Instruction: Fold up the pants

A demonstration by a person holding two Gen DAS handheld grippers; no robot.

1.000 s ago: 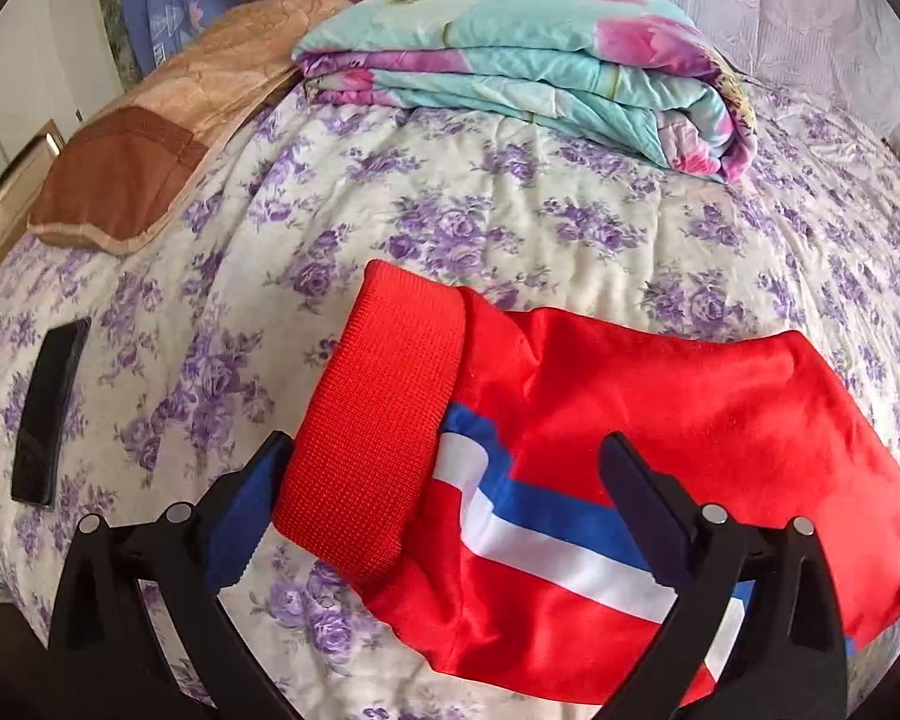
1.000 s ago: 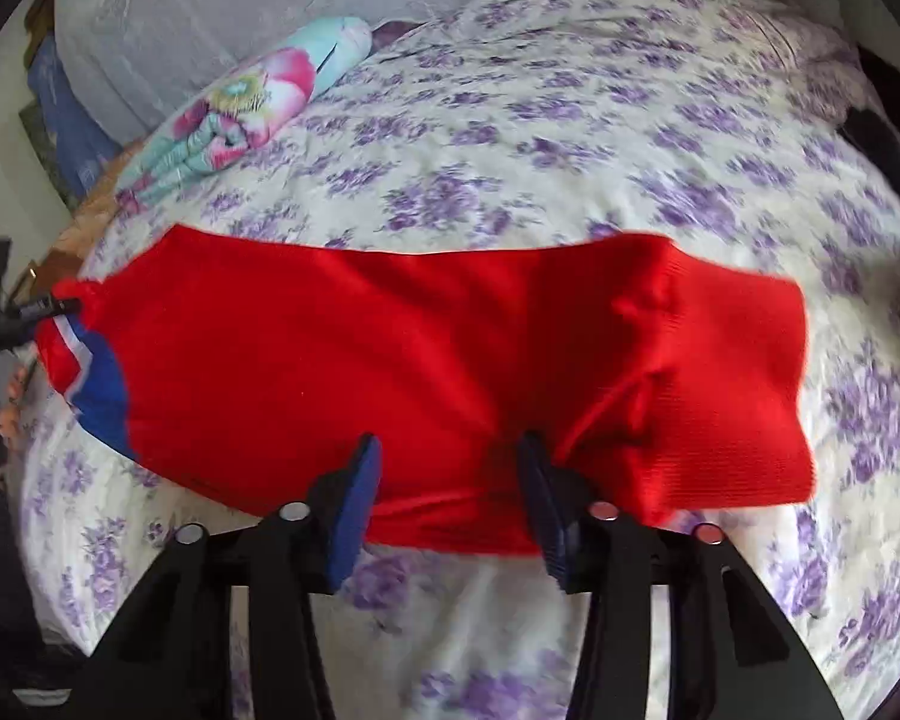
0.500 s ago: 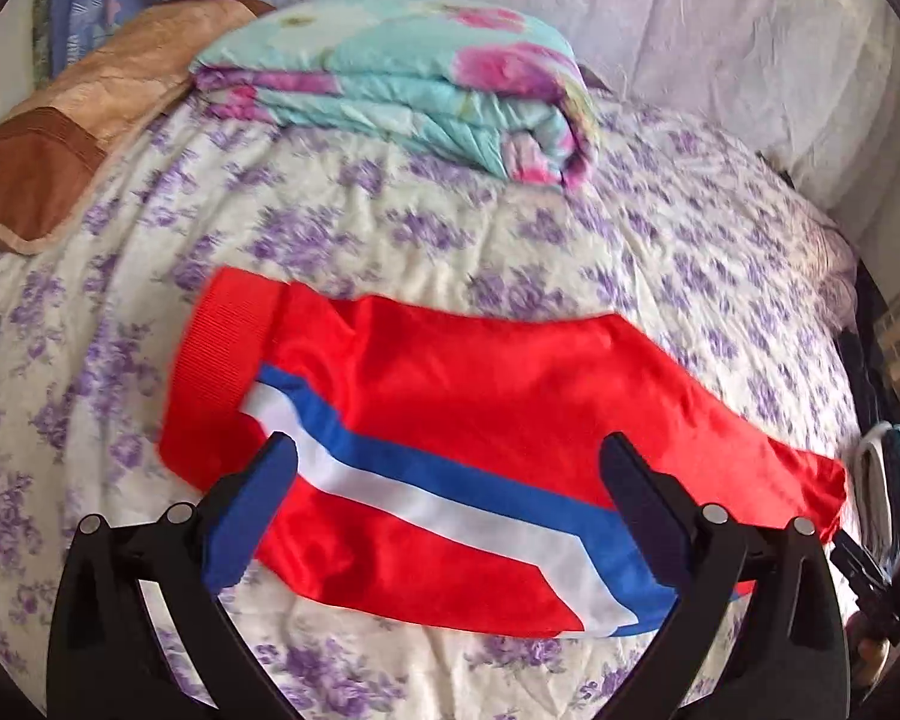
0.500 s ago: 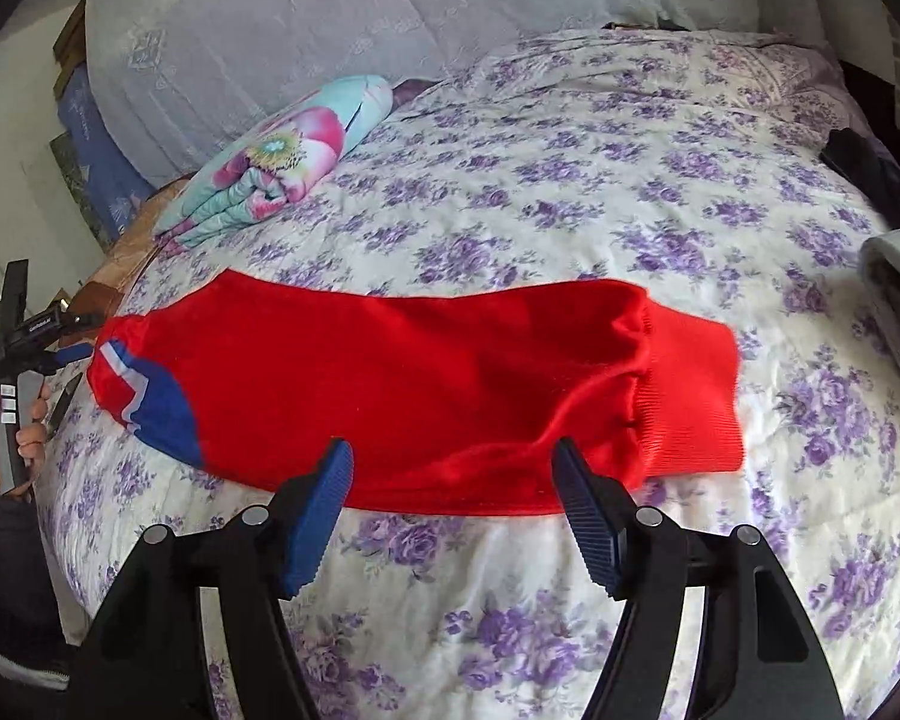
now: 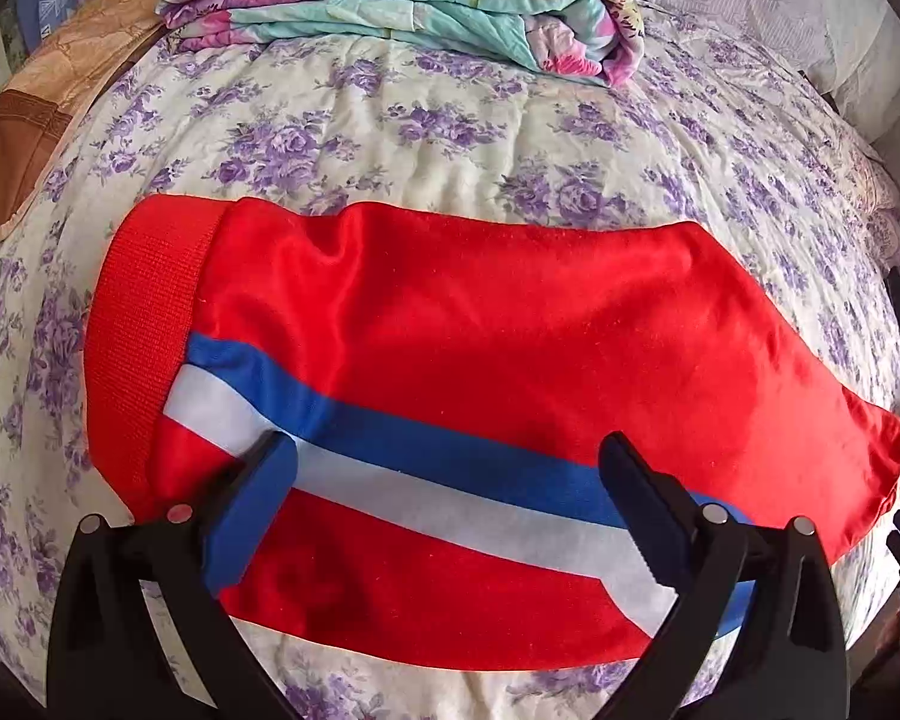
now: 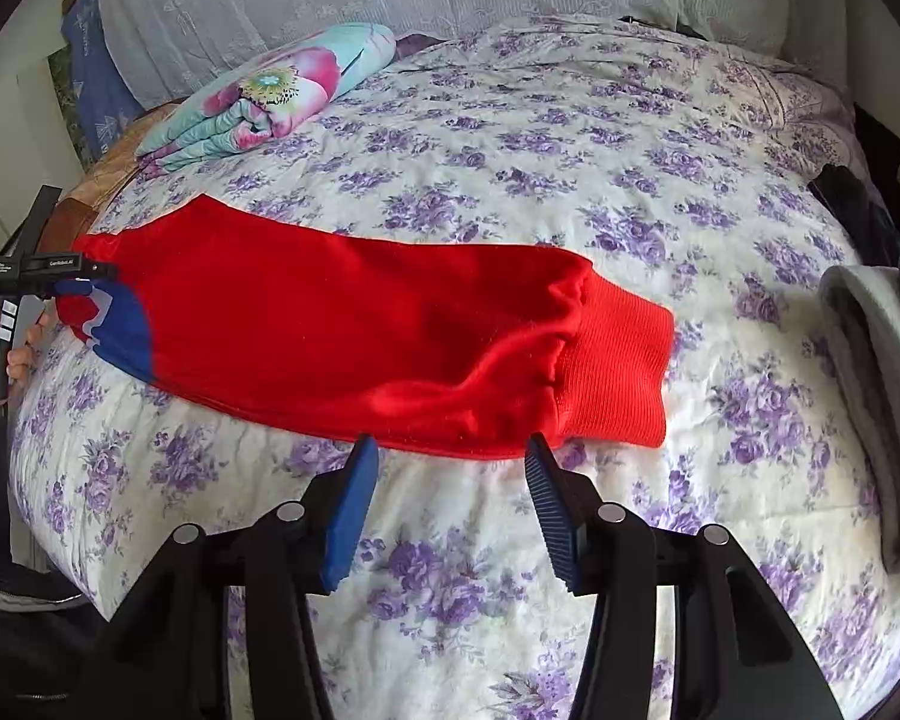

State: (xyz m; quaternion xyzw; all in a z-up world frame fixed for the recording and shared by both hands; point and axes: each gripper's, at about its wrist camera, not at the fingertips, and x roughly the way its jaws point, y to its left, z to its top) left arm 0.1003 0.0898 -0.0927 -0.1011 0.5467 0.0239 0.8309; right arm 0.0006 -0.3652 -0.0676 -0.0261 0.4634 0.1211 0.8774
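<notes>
The red pants (image 5: 480, 324) lie flat and folded lengthwise on the flowered bed, with a blue and white stripe (image 5: 426, 468) and a ribbed band (image 5: 144, 324) at the left. My left gripper (image 5: 450, 474) is open, its jaws low over the stripe near the pants' near edge. In the right wrist view the pants (image 6: 354, 324) stretch across the bed with the ribbed band (image 6: 612, 366) at the right. My right gripper (image 6: 450, 480) is open and empty, just short of the pants' near edge. The left gripper (image 6: 48, 270) shows at the pants' far left end.
A folded floral quilt (image 5: 402, 0) lies at the back of the bed (image 5: 450, 138), a brown pillow (image 5: 48, 90) at the back left. In the right wrist view grey folded cloth (image 6: 876, 372) and dark clothes (image 6: 852, 198) lie at the bed's right edge.
Both grippers have let go of the pants and opened. The right gripper drew back from the pants' edge. The left gripper has come in low over the stripe.
</notes>
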